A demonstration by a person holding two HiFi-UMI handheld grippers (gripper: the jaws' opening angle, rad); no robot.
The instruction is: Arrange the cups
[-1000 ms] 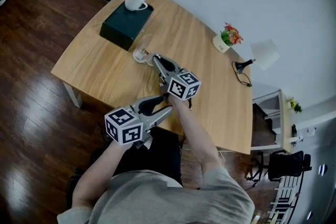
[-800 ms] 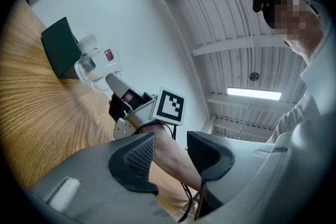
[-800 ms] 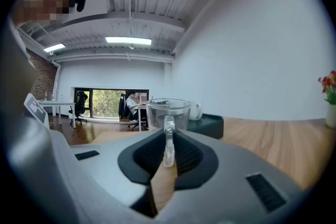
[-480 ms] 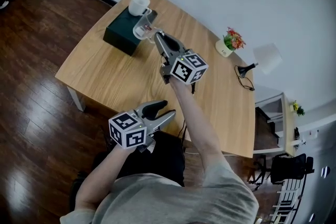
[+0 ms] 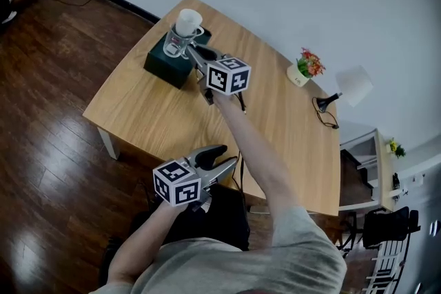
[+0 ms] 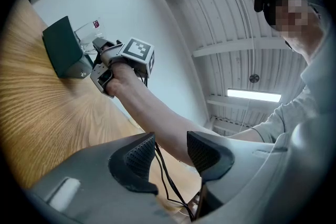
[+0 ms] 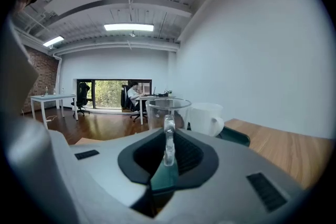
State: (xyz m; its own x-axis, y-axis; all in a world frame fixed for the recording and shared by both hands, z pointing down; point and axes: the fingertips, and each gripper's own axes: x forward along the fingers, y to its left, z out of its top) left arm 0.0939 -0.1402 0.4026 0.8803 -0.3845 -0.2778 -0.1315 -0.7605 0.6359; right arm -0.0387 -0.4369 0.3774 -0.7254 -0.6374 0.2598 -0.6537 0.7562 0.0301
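My right gripper (image 5: 195, 54) (image 7: 168, 141) is shut on the handle of a clear glass cup (image 5: 176, 43) (image 7: 167, 112), held in the air over the dark green box (image 5: 172, 58) at the table's far left. A white mug (image 5: 188, 21) (image 7: 206, 118) stands on that box, just behind the glass cup. My left gripper (image 5: 224, 160) (image 6: 167, 152) stays near the table's front edge, jaws open with nothing between them. In the left gripper view the right hand and its marker cube (image 6: 137, 52) reach toward the box (image 6: 62, 53).
The wooden table (image 5: 165, 107) carries a small potted plant (image 5: 305, 67) and a black gadget with a cable (image 5: 325, 105) at its right end. A white shelf unit (image 5: 362, 169) stands right of the table. Dark wood floor surrounds it.
My right gripper has carried the glass cup up from the table's middle toward the far left, over the green box beside the white mug. The left gripper kept still.
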